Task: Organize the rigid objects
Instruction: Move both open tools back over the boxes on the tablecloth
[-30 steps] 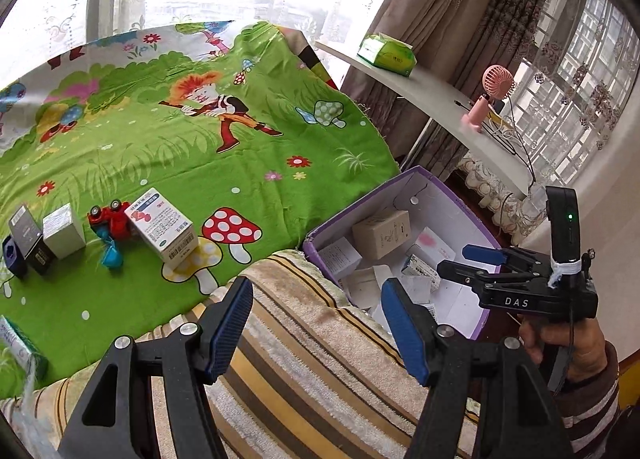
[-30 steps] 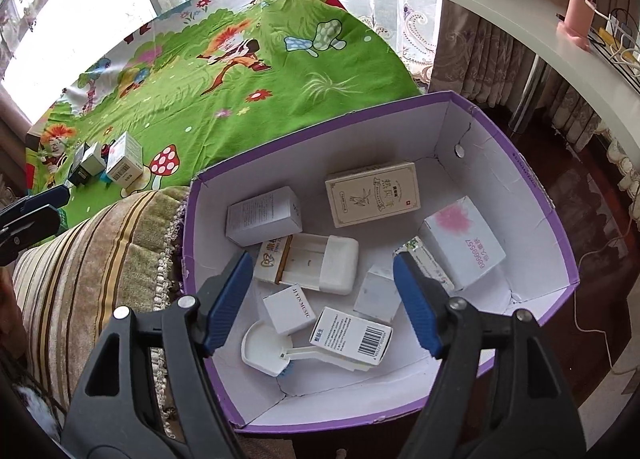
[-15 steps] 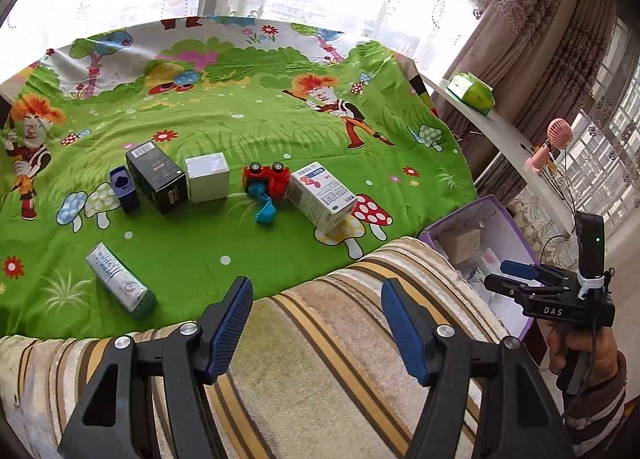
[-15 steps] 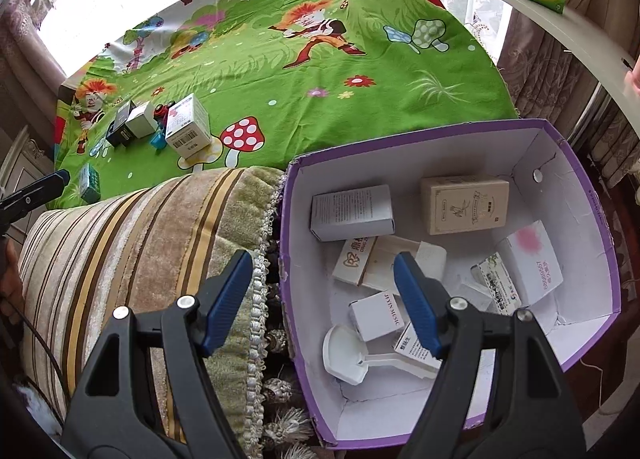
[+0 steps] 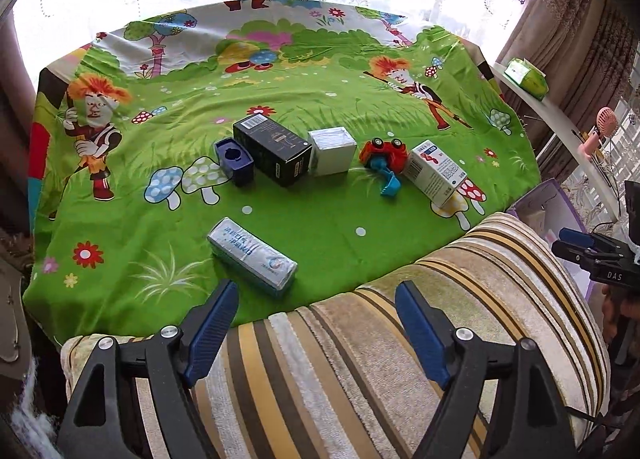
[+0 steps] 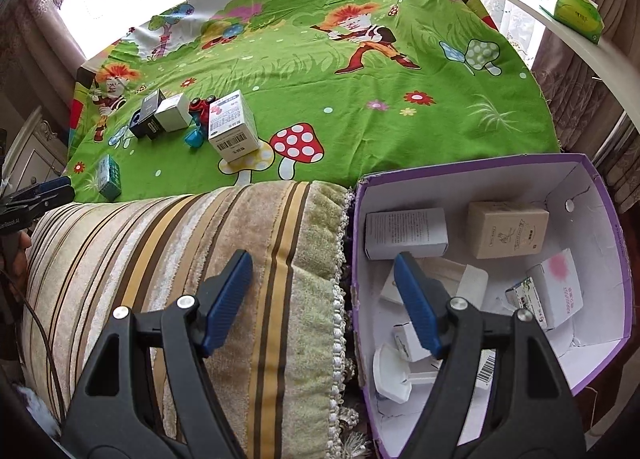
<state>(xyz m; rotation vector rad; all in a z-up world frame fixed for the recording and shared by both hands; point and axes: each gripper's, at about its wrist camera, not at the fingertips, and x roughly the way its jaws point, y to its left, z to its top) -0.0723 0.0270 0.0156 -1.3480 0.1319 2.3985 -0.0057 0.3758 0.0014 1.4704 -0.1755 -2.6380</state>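
Leftmost, on the green cartoon cloth [image 5: 320,219], a row of loose items is laid out: a small navy box [image 5: 235,160], a black box [image 5: 272,149], a white cube box [image 5: 332,149], a red and blue toy truck [image 5: 384,163] and a medicine box [image 5: 436,173], with a teal toothpaste box [image 5: 252,255] set nearer the striped cushion [image 5: 360,359]. Nothing is held by the left gripper [image 5: 316,331]; its jaws are opening above the cushion. To the right, the purple-rimmed box [image 6: 608,219] is seen properly only by the right wrist camera: inside it lie a white carton [image 6: 406,233], a tan carton [image 6: 508,229], a pink-stained carton [image 6: 558,287] and a white scoop [image 6: 394,373], among others. The right gripper [image 6: 324,301] is spread wide and empty, straddling the cushion's edge and the box rim.
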